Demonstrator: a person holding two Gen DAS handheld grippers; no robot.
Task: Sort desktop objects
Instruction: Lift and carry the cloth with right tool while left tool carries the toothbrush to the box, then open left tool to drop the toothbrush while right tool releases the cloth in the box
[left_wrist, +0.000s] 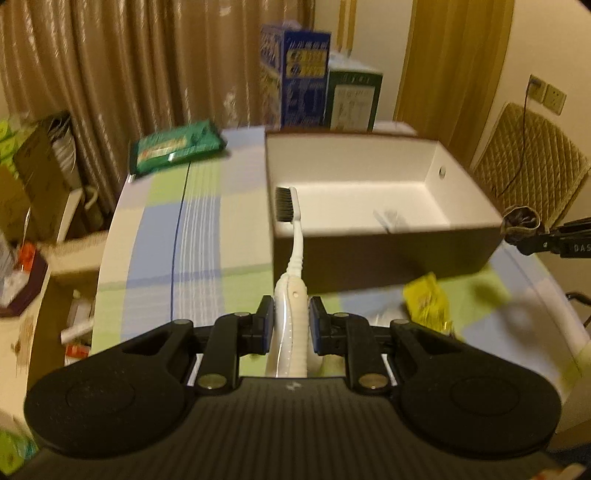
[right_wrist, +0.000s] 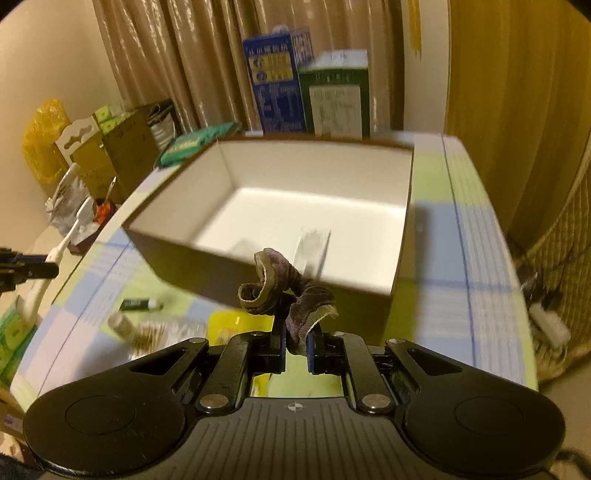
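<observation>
Left gripper (left_wrist: 291, 325): fingers closed on toothbrush (left_wrist: 291, 258), head at 12 o'clock, over the box (left_wrist: 388, 254) near rim.
Right gripper (right_wrist: 296, 347): fingers clamped on scrunchie (right_wrist: 288, 291), before the box front wall.
Box: seemingly empty; neither item placed yet.
Left on bench (right_wrist: 436, 258): yellow packet (left_wrist: 428, 306), tube (right_wrist: 142, 304), swabs (right_wrist: 155, 332).
Tube and swabs show only in the right view.

A white toothbrush (left_wrist: 293, 295) with dark bristles points toward the open box (left_wrist: 369, 254), brown outside, white inside. A crumpled dark hair tie (right_wrist: 291, 295) hangs above its near wall.
</observation>
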